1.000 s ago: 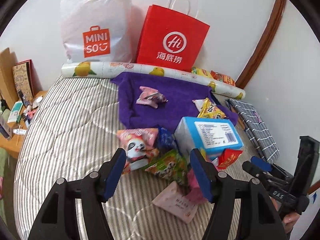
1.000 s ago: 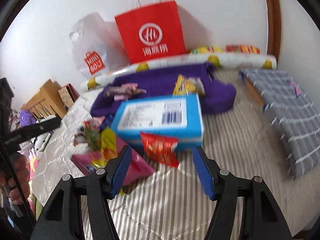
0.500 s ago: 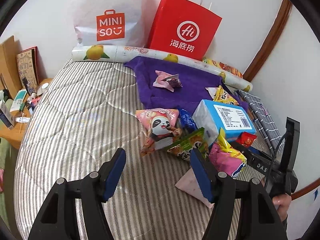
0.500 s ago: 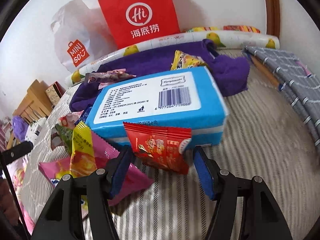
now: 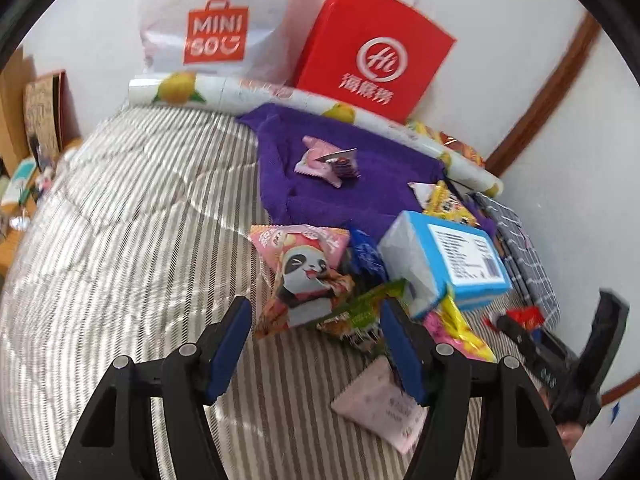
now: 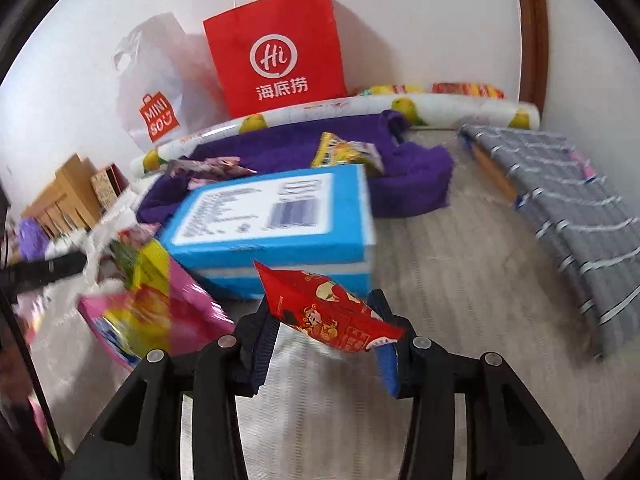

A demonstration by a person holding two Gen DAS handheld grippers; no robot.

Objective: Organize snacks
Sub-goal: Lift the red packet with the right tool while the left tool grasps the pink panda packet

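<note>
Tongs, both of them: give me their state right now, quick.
Left tongs: open, holding nothing, above the striped bedding.
Right tongs: shut on the red snack packet.

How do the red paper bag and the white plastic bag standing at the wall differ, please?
The red paper bag is stiff, flat-sided and has thin white cord handles; the white plastic bag is soft and crumpled. The red bag carries a white circular logo, the white bag an orange bag-shaped one. Both stand upright against the wall behind the fruit-printed roll.
</note>
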